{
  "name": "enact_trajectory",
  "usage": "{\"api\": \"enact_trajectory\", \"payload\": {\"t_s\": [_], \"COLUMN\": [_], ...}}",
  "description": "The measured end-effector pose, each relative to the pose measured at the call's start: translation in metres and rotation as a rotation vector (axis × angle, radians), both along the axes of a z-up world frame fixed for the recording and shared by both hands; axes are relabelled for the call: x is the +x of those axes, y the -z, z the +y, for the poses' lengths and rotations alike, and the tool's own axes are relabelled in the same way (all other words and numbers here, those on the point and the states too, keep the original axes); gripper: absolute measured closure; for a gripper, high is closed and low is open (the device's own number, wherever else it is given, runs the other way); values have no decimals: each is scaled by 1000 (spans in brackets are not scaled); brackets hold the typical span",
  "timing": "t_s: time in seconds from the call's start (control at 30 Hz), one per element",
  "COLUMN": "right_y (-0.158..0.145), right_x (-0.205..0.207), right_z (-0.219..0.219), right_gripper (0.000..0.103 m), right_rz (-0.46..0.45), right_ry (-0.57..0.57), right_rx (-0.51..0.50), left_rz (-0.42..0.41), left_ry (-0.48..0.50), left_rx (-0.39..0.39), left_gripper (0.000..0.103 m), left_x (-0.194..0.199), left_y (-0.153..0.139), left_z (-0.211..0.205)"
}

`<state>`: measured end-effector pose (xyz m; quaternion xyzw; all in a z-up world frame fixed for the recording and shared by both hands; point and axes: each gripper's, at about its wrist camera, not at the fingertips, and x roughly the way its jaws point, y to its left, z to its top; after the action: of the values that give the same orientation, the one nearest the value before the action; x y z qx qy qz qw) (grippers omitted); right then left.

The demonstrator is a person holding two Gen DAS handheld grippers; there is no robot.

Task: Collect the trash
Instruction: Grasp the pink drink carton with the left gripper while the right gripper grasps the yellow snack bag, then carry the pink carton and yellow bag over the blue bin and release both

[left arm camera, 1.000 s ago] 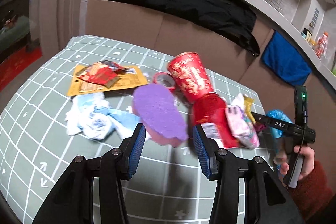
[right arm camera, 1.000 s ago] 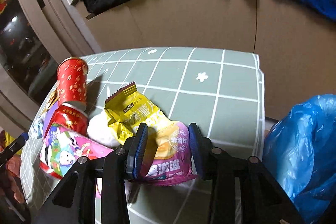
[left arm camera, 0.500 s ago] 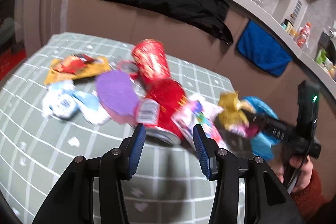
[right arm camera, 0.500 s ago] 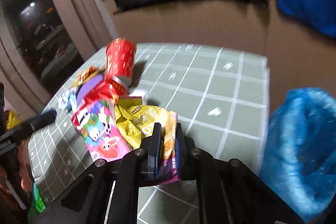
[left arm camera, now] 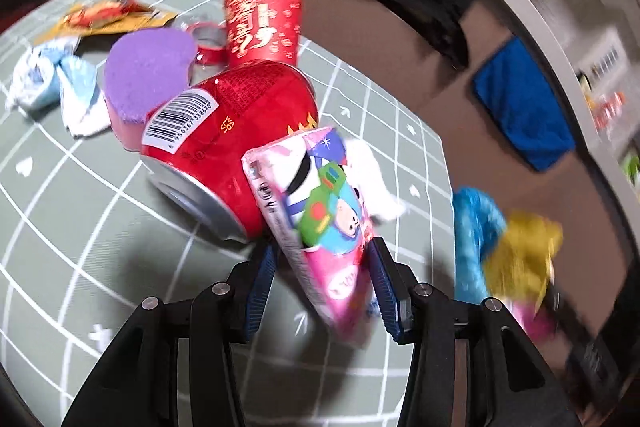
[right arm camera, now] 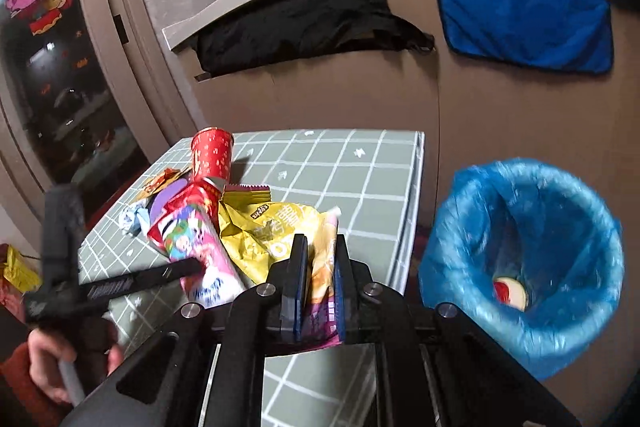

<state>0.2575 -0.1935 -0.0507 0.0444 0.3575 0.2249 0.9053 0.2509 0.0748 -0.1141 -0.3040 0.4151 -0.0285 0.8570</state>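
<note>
- Trash litters a green gridded tabletop (left arm camera: 100,227): at the far left a crumpled white-and-blue wrapper (left arm camera: 44,79) and an orange packet (left arm camera: 104,19), then a purple sponge (left arm camera: 148,67), a roll of red tape (left arm camera: 208,43), a red paper cup (left arm camera: 262,23) and a red can (left arm camera: 228,131) on its side.
- Left gripper (left arm camera: 324,287) stands open, its blue pads either side of a pink cartoon packet (left arm camera: 320,219) leaning on the can; whether the pads touch it cannot be told.
- Right gripper (right arm camera: 318,287) is clamped on a yellow snack bag (right arm camera: 268,227), held above the table's near edge.
- Blue-lined bin (right arm camera: 520,267) sits beside the table at far right, one round item in it.
</note>
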Motion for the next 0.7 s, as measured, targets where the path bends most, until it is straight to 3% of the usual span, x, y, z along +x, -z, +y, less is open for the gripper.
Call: {"api": "enact_trajectory", "payload": {"t_s": [0.13,0.17,0.2,0.23,0.47,0.7], "right_y": [4,4,6,7,5,-10], "right_x": [-12,-14,-15,-17,-25,-39], "right_z": [-13,-16,-18,-19,-13,4], "right_gripper": [92,92,92,92,92,92], "right_rz": [0,3,5,8,13,-36], "right_ry": [16,22,24,26,11,-14], "right_rx": [8,12,15,19,23,-14], "left_rz": [4,-5,-14,-23,-94,-195], "left_ry": [-52,-56,-62,-64,3,12], "left_rx": [-36,-26,-1,33,169,291], "left_gripper": [56,60,69,72,80,83], "left_x": [8,7,7,5,-13,-47], "left_y": [-3,-6,-9,-13,-34,-61], "left_z": [2,2,2,2,-3,-2]}}
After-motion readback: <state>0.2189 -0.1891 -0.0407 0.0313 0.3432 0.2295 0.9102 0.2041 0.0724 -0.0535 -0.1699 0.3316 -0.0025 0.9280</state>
